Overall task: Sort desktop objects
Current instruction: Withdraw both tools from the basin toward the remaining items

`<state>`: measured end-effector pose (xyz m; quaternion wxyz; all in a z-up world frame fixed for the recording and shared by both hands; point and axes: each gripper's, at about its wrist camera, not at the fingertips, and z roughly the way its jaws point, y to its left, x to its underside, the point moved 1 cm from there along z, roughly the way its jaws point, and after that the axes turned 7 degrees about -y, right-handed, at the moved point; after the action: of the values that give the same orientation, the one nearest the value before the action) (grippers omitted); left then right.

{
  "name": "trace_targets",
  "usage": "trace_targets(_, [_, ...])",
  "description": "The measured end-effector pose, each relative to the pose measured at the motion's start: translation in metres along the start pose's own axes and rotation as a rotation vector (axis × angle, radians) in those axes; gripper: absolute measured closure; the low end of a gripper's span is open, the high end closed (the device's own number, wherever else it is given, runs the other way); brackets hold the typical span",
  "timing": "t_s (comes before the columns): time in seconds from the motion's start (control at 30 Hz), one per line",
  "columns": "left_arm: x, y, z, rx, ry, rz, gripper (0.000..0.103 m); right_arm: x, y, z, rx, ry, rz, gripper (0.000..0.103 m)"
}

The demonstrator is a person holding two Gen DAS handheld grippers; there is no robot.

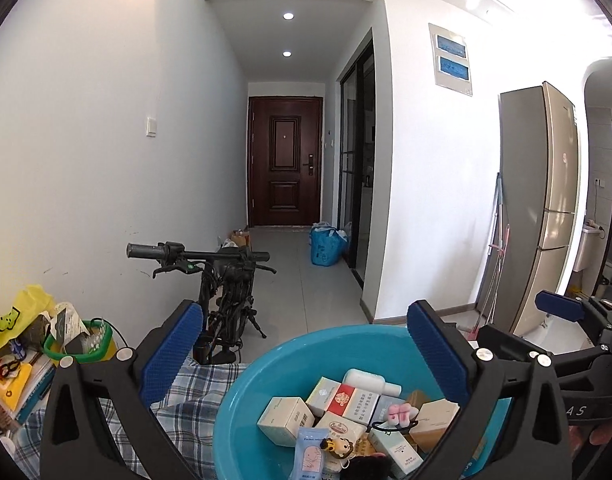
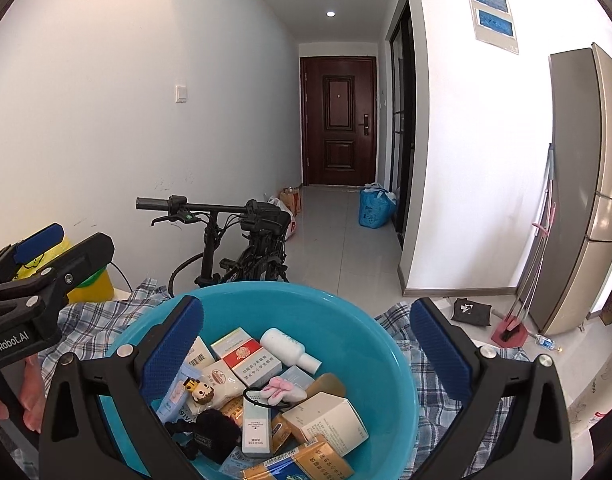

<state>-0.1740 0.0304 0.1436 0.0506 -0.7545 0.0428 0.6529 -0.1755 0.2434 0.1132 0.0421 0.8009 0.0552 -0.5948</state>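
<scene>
I look down at the blue basin [image 2: 370,332] and it is nearly full. I can see small boxes, a red and white box [image 2: 247,354], a white bottle [image 2: 289,348], a pink bow [image 2: 281,388], a little doll with a crown [image 2: 199,390] and a black fuzzy toy [image 2: 213,430] all piled inside. The basin sits on a checked cloth [image 2: 434,380] that covers the counter.

My left gripper [image 1: 301,344] has its jaws wide open, and nothing is in them. My right gripper [image 2: 306,332] has its jaws wide open too, and they hold nothing. Both hang over the basin and touch none of the things in it.

So I think most of the sorting is done, because so many things are already in the basin. Some mess is left at the far left of the counter: a yellow bag [image 1: 21,312], a green-rimmed tub [image 1: 81,340] and a heap of books and papers [image 1: 13,392]. I cannot tell if those are mine to sort. If they are, that is the bit still to do.
</scene>
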Motion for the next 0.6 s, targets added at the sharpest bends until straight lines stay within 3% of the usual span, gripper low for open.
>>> trace_targets(0.17, [-0.008,-0.002,-0.019,0.022,-0.010,-0.010,0.000,-0.001,0.001,-0.012,0.016,-0.017,-0.034,0.000])
trace_targets(0.4, [-0.012,-0.007,-0.054,-0.058,-0.020,0.061,0.000,-0.005,-0.004,-0.055,0.003,-0.073,-0.004,0.000])
trace_targets(0.6, [0.003,-0.006,-0.100,-0.017,-0.020,-0.019,0.000,0.006,0.002,-0.097,-0.003,-0.111,-0.008,0.000])
